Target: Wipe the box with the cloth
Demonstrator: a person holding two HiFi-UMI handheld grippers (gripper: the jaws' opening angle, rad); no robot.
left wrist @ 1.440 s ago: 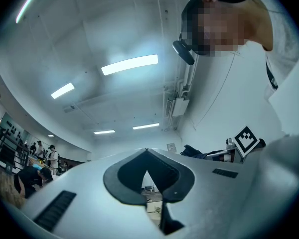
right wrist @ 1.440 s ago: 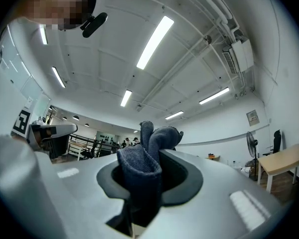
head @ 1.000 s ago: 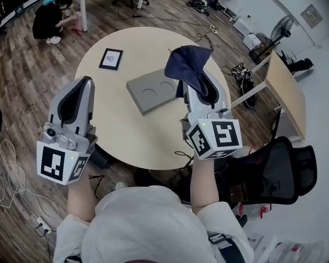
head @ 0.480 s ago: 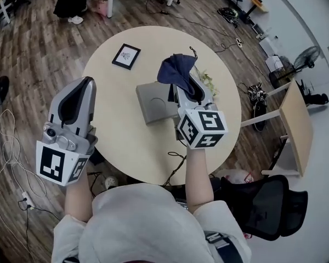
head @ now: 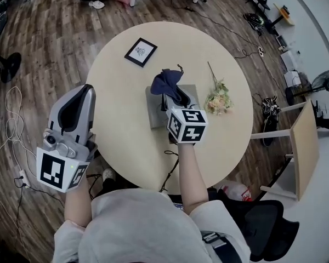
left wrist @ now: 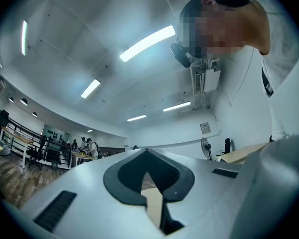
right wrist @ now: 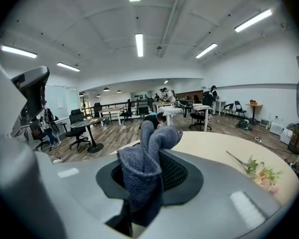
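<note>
- Left tongs (head: 86,90): tips together, nothing between them; tilted upward, held off to the person's left.
- Right tongs (head: 174,95): clamped on cloth (head: 165,81); right forearm (head: 187,171) stretched forward.

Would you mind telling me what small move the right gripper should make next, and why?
Probably tip the right gripper down until the cloth presses on the box. Its fingers are shut on the cloth directly over the grey box, but the cloth stands up beyond them and no contact with the box top shows yet.
</note>
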